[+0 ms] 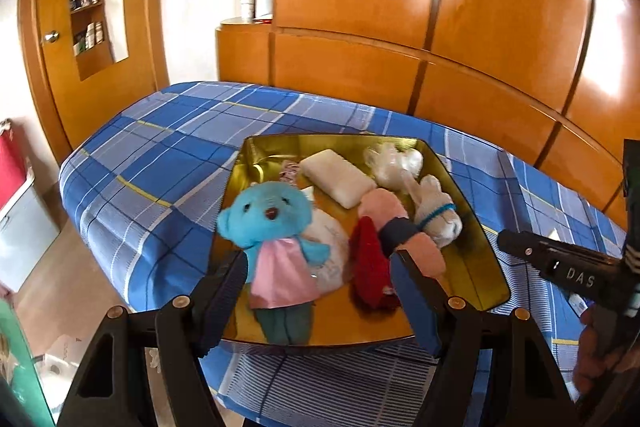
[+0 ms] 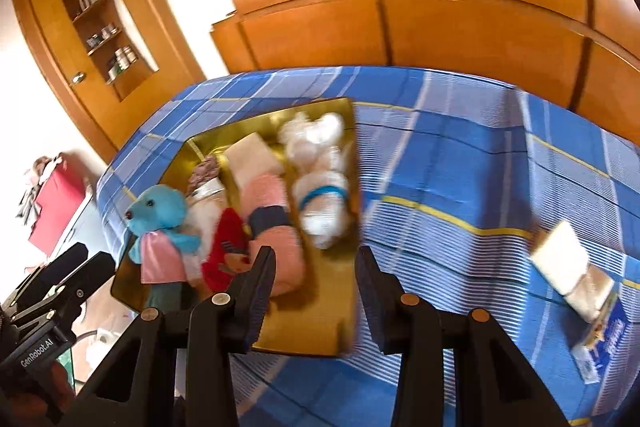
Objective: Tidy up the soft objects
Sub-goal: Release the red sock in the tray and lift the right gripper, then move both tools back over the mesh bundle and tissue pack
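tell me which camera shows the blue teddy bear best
The left wrist view shows the blue teddy bear best: sharp, facing the camera, with its pink dress and dark legs visible in the gold tray. The right wrist view catches the bear only in side profile at the tray's left edge, smaller and slightly motion-blurred.

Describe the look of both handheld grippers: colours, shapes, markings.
Left gripper: black triangular plastic arms, brass-coloured rivets, ribbed dark-blue pads; its body, seen from the right wrist, reads "GenRobot.AI". Right gripper: same build; its black body, seen from the left wrist, shows white letters "DAS".
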`<state>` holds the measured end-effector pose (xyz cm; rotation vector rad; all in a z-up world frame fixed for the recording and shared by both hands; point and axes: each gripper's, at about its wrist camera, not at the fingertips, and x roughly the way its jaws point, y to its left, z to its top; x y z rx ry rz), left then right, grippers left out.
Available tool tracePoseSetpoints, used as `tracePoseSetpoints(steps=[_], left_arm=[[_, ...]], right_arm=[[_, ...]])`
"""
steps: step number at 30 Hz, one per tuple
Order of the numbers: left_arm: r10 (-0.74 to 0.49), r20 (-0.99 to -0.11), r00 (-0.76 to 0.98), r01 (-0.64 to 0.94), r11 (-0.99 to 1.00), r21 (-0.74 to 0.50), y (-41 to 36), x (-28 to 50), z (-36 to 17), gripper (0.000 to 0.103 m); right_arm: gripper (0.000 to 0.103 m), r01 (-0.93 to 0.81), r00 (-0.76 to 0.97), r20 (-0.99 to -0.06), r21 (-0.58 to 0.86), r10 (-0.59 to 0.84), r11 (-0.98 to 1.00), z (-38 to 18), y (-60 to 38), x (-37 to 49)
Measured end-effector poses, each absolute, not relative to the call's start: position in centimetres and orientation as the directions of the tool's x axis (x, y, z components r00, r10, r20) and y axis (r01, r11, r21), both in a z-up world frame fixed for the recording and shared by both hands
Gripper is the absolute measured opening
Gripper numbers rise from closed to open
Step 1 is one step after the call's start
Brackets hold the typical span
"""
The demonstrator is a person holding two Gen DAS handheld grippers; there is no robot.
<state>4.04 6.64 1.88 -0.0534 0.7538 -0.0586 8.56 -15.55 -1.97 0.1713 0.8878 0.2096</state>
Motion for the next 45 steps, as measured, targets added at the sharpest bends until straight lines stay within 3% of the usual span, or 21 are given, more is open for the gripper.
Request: tracePoseSetpoints(steps=[10, 22, 30, 45], left_arm=[[-0.128, -0.682, 0.720, 0.146, 0.989, -0.031, 2.7, 4.2, 2.3, 0.074], [-0.225, -0.691, 0.687, 0.350, 0.936, 0.044, -5.9, 4.1, 2.2, 0.074], [-0.259, -0.714, 0.650, 0.454, 0.886, 0.092, -11.8, 3.8, 1.3, 0.074], [-0.376, -0.841, 0.390, 0.508, 0.849, -0.144, -21.2, 7.6, -2.2, 0.073]], right_arm=[[0.041, 0.061, 0.642, -0.761, 0.175, 0.095, 0.983, -1.6, -25.0, 7.0], [0.041, 0.399, 0.587, -0.791, 0.095, -0.174, 0.912, -2.7, -39.8, 2.1], [0.041, 0.513, 0.574, -0.806, 0.215, -0.145, 0.831, -4.1, -44.2, 0.8], [0.042, 0.536, 0.577, -0.811, 0.281, -0.102, 0.796, -3.7, -44.8, 0.6]])
